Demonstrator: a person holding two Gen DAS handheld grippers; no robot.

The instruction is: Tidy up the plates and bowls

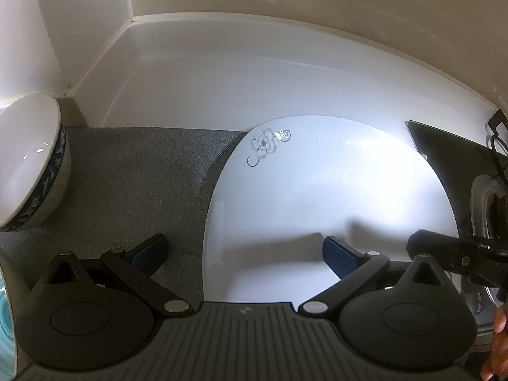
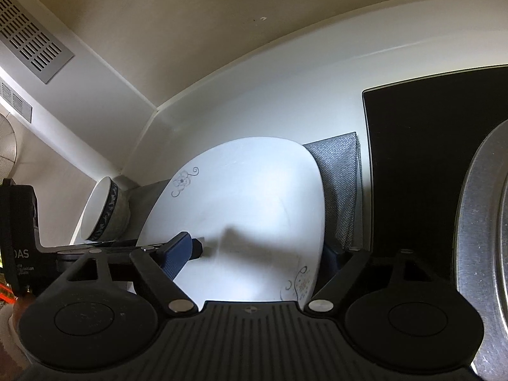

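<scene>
My right finger (image 2: 333,254) sits behind the white plate (image 2: 241,209) rim, mostly hidden. Right of the plate, the steel pot (image 2: 479,222) is cut off by the frame edge. Left of the plate, the patterned bowl (image 1: 31,162) is cropped in my left view.

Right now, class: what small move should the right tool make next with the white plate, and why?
Probably close the right tool on the white plate: its fingers straddle the plate's edge, one above and one below, apparently not yet clamped. The left tool is open.
</scene>
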